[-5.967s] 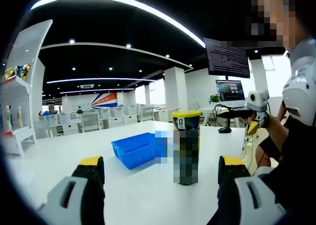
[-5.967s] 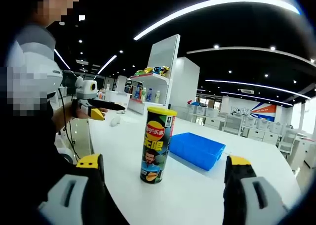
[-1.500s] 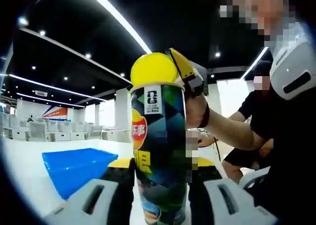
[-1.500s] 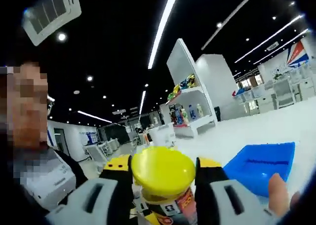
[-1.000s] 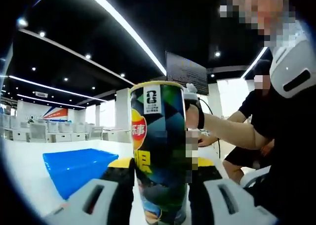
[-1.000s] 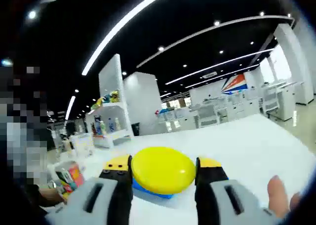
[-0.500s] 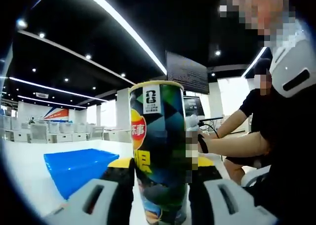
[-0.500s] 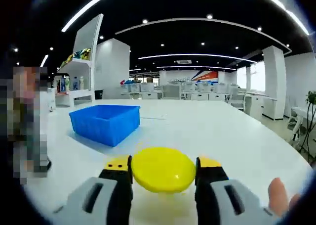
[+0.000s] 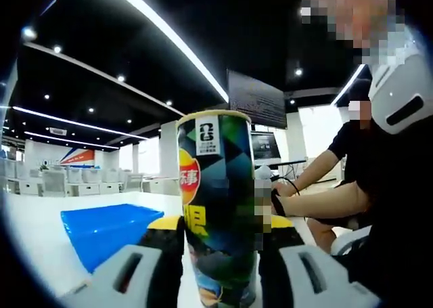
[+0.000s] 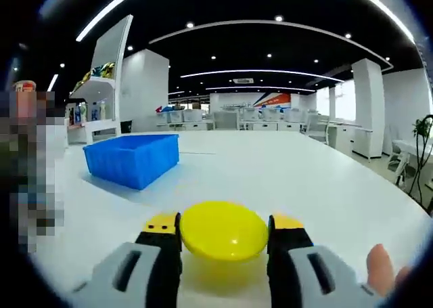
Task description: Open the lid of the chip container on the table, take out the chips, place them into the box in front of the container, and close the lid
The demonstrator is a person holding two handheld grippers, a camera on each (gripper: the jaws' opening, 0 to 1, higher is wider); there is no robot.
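Note:
The tall chip can (image 9: 218, 206) stands upright on the white table, its top without a lid, and my left gripper (image 9: 220, 235) is shut on its lower body. In the right gripper view the yellow lid (image 10: 224, 231) sits between the jaws of my right gripper (image 10: 224, 235), which is shut on it and held low over the white table (image 10: 311, 179). The blue box (image 10: 132, 159) lies on the table at the left in that view, and the blue box (image 9: 108, 228) lies left of the can in the left gripper view.
A person's arm (image 9: 318, 196) reaches across the table right of the can. A white display shelf (image 10: 101, 98) with goods stands behind the blue box. Desks and chairs (image 10: 257, 124) fill the far room. A fingertip (image 10: 380, 260) shows at the lower right.
The right gripper took the yellow lid off the can, carried it away and lowered it close to the table. The left gripper has kept its hold on the can.

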